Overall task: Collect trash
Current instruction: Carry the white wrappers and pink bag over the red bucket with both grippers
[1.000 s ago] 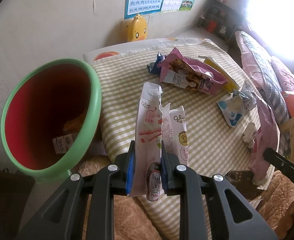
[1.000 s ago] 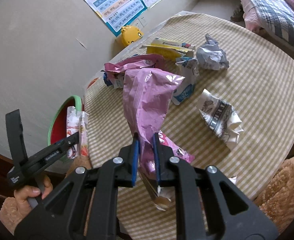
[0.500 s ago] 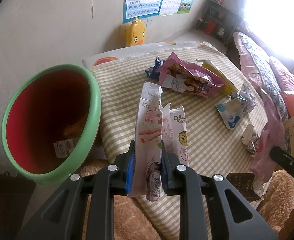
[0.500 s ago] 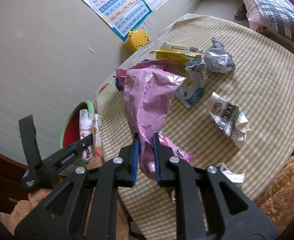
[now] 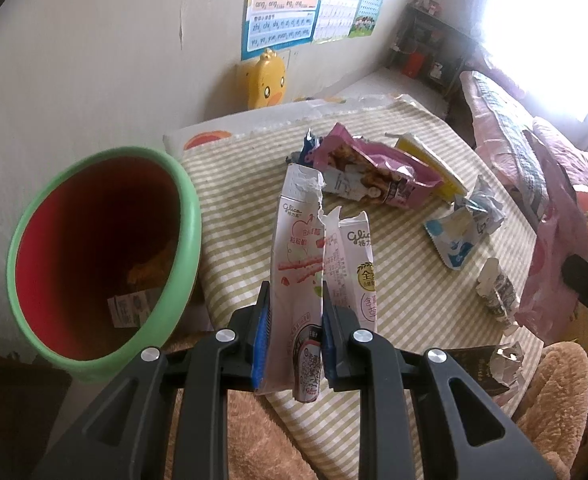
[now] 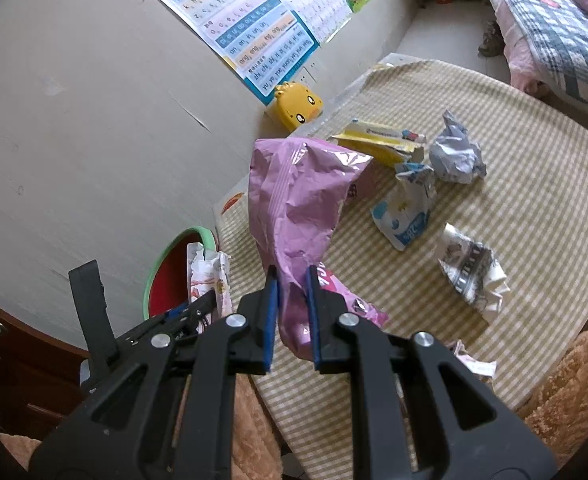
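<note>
My left gripper (image 5: 294, 320) is shut on torn white and pink snack boxes (image 5: 300, 256), held upright over the near table edge. Just to its left stands a green-rimmed bin with a red inside (image 5: 93, 256); some wrappers lie at its bottom. My right gripper (image 6: 291, 300) is shut on a crumpled pink plastic bag (image 6: 298, 196), lifted above the table. In the right wrist view the left gripper (image 6: 181, 316) with the white and pink snack boxes (image 6: 205, 276) shows beside the bin (image 6: 173, 264). From the left wrist view the pink bag (image 5: 550, 264) hangs at the right edge.
On the striped tablecloth (image 6: 534, 168) lie a pink snack bag (image 5: 374, 172), a yellow box (image 6: 378, 142), a blue and white packet (image 6: 406, 216), crumpled grey paper (image 6: 456, 154) and a printed wrapper (image 6: 470, 272). A yellow duck box (image 5: 265, 84) leans on the wall. A brown fuzzy seat (image 5: 253, 440) lies below.
My right gripper has risen with the pink bag, lifting its lower end off the table. The left gripper and its boxes have stayed beside the bin.
</note>
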Demonstrator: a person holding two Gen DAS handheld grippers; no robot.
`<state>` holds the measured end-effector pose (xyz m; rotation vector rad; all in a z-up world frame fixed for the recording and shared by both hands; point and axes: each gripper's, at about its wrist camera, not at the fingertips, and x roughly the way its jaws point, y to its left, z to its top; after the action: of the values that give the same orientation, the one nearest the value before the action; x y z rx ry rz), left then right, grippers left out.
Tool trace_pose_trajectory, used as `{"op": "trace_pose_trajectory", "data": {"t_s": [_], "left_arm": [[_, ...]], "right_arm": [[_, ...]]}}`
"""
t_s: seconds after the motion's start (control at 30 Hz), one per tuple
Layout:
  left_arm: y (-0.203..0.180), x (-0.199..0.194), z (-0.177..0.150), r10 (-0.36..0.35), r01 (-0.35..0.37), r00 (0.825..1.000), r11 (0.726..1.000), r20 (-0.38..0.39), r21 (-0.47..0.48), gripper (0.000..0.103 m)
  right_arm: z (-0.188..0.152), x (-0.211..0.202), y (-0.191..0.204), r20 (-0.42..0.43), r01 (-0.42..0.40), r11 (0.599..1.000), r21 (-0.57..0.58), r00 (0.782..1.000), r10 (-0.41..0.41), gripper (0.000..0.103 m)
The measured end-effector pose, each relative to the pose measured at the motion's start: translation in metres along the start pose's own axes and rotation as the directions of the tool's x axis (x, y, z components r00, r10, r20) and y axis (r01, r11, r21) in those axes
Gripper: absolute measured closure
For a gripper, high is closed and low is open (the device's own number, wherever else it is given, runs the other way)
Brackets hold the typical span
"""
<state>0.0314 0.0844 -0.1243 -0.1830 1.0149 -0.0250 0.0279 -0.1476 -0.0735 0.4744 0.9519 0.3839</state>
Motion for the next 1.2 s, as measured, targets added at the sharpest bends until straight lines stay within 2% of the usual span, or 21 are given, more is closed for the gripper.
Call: {"op": "trace_pose_trajectory", "data": {"t_s": [0.33, 0.57, 0.83, 1.2], "left_arm": [[0.006, -0.017, 0.007, -0.010, 0.011, 0.999, 1.000, 0.049, -0.008, 0.084], [0.021, -0.030, 0.012, 0.018, -0.017, 0.995, 1.000, 0.095, -0.020, 0.084], [0.055, -0.041, 0.013, 0.062, -0.054, 0.990, 0.996, 0.126, -0.072, 0.084], [0.112, -0.042, 0.005, 0.118, -0.099, 0.987, 0.981, 0.111, -0.168, 0.084]], "right_arm": [[0.000, 0.005, 0.019, -0.008, 0.005, 0.999, -0.047, 1.000, -0.006, 0.089], [-0.001, 0.014, 0.040, -0.030, -0.004, 0.996, -0.086, 1.000, 0.001, 0.089], [-0.004, 0.036, 0.067, -0.087, -0.019, 0.990, -0.140, 0.996, 0.007, 0.089], [-0.012, 0.074, 0.110, -0.169, -0.056, 0.976, -0.208, 0.985, 0.021, 0.089]]}}
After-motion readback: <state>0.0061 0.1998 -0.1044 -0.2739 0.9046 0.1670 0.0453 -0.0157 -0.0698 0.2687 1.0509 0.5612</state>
